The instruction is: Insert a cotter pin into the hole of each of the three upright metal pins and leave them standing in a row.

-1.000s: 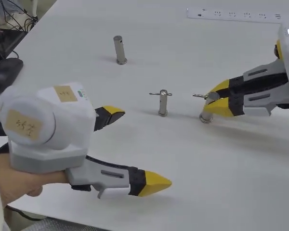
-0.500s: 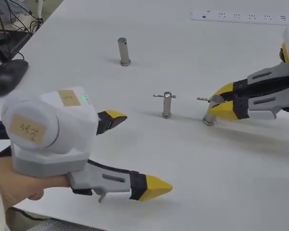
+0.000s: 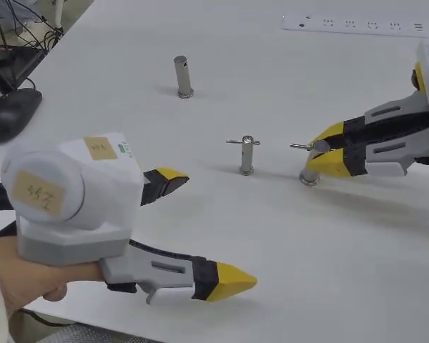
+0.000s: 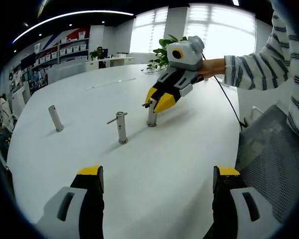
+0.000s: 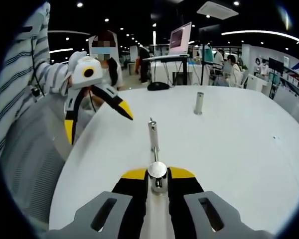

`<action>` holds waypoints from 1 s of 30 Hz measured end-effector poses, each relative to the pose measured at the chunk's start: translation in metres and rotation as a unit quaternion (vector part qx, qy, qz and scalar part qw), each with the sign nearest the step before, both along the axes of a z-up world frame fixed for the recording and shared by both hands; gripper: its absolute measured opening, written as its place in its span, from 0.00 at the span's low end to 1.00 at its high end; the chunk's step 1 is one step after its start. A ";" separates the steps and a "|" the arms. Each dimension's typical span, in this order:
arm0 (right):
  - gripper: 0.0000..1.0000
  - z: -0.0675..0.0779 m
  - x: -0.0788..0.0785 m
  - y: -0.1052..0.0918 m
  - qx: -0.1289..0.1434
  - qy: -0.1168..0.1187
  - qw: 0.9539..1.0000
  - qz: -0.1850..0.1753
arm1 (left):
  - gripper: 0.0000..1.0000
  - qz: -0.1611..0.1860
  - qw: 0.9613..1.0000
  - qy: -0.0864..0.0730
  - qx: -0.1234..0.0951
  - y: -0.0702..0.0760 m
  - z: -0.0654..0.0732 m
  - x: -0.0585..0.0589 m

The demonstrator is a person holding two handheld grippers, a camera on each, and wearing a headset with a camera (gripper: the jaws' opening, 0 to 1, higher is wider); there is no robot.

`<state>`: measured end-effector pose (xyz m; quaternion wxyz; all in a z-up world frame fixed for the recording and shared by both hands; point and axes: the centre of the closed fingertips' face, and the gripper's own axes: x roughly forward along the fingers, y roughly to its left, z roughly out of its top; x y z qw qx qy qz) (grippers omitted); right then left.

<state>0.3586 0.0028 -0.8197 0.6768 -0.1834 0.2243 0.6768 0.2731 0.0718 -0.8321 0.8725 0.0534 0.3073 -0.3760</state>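
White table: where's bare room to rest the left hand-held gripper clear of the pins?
The near edge, beside the left hand-held gripper, is bare white table. So is the stretch between the lone upright metal pin and the white power strip. Crowded: the cotter-pinned middle pin and the third pin, clamped by the right hand-held gripper.

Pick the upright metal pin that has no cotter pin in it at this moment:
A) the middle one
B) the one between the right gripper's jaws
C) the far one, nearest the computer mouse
C: the far pin stands bare, while the middle pin has a cotter pin through its top and the right gripper is shut on the near pin, from which another cotter pin sticks out.
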 end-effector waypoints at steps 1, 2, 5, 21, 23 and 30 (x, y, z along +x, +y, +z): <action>0.19 0.001 0.001 0.001 0.003 0.000 1.000 -0.005 | 0.91 0.000 1.000 0.000 0.000 0.000 0.000 0.000; 0.21 0.003 0.002 0.002 0.007 -0.001 1.000 -0.008 | 0.90 0.000 1.000 0.000 0.000 0.001 0.000 0.000; 0.24 0.006 0.001 0.002 0.007 -0.002 1.000 -0.006 | 0.91 0.000 1.000 -0.001 0.001 0.001 0.001 0.000; 0.36 0.037 -0.010 -0.004 0.050 -0.006 0.997 -0.054 | 0.92 0.003 1.000 -0.005 -0.004 0.006 0.005 0.001; 0.37 0.041 -0.013 -0.008 0.056 -0.008 0.996 -0.066 | 0.92 0.004 1.000 -0.004 -0.004 0.007 0.005 0.002; 0.39 0.053 -0.023 -0.024 0.085 -0.006 0.989 -0.122 | 0.92 0.005 1.000 -0.002 -0.005 0.010 0.005 0.001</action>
